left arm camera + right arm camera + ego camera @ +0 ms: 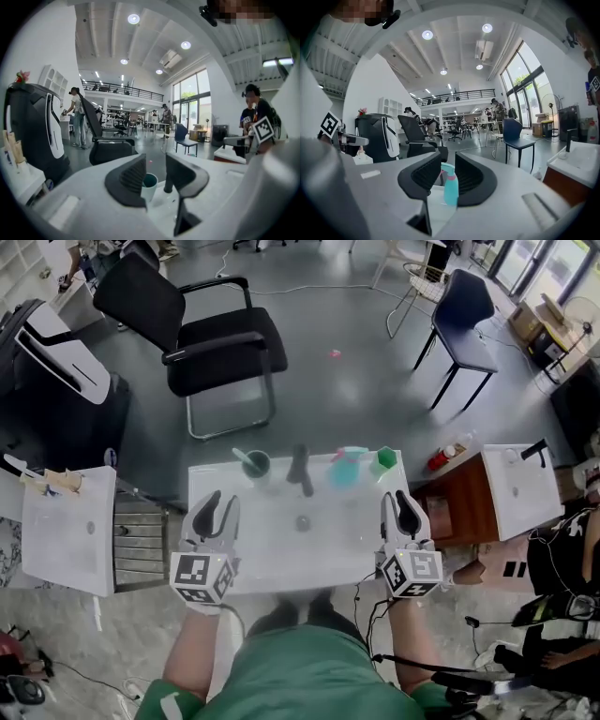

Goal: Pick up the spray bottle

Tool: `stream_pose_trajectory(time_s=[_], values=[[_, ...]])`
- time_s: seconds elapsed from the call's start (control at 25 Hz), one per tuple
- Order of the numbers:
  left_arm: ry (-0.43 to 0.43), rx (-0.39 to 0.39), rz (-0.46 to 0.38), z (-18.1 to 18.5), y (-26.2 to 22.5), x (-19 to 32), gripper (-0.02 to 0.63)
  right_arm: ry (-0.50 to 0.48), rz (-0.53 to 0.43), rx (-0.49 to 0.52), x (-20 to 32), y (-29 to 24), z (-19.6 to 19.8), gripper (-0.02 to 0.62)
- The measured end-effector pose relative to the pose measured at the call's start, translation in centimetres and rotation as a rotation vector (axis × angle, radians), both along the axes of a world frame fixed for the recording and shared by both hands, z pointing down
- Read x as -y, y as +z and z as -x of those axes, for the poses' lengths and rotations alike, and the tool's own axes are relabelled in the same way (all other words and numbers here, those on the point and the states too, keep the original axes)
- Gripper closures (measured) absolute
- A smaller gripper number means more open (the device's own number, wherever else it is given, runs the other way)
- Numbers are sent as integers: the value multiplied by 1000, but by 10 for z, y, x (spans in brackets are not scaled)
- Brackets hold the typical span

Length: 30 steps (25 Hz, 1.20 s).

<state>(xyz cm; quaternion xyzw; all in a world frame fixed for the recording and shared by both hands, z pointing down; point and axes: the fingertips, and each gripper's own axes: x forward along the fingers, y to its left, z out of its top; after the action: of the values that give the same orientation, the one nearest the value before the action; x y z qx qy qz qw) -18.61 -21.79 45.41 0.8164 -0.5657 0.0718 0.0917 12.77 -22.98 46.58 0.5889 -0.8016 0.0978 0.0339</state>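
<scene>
Here, L tool (pixel 220 504), R tool (pixel 401 501) agape, empty; spray bottle (pixel 345 468) beyond, prob. upright

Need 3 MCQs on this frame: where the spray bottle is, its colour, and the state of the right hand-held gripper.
1. Where on the table does the spray bottle stand?
A. Far edge, between a dark object and a green object
B. Near edge
C. Dead centre

2. What colour is the bottle's body?
A. Red
B. Light blue
C. Black

3. What state is the right hand-held gripper in?
A. Shut on the bottle
B. Open, holding nothing
C. Out of view

Key: 1 A, the head view shows it in the far row. 2 B, both views show it light blue. 3 B, the jaws stand apart with the bottle well beyond them.
</scene>
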Motion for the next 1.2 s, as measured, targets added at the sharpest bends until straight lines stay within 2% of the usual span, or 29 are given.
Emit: stream_pose_trajectory(time_s=[0.2, 0.76, 1.2], values=[[-21, 11, 24, -6, 12, 5, 474, -38, 23, 28, 20, 19, 6, 505], [-65, 28, 99, -7, 48, 12, 472, -108, 101, 20, 65, 70, 20, 503], [-83, 23, 142, -1, 69, 35, 471, -131, 171, 2, 101, 114, 32, 464]])
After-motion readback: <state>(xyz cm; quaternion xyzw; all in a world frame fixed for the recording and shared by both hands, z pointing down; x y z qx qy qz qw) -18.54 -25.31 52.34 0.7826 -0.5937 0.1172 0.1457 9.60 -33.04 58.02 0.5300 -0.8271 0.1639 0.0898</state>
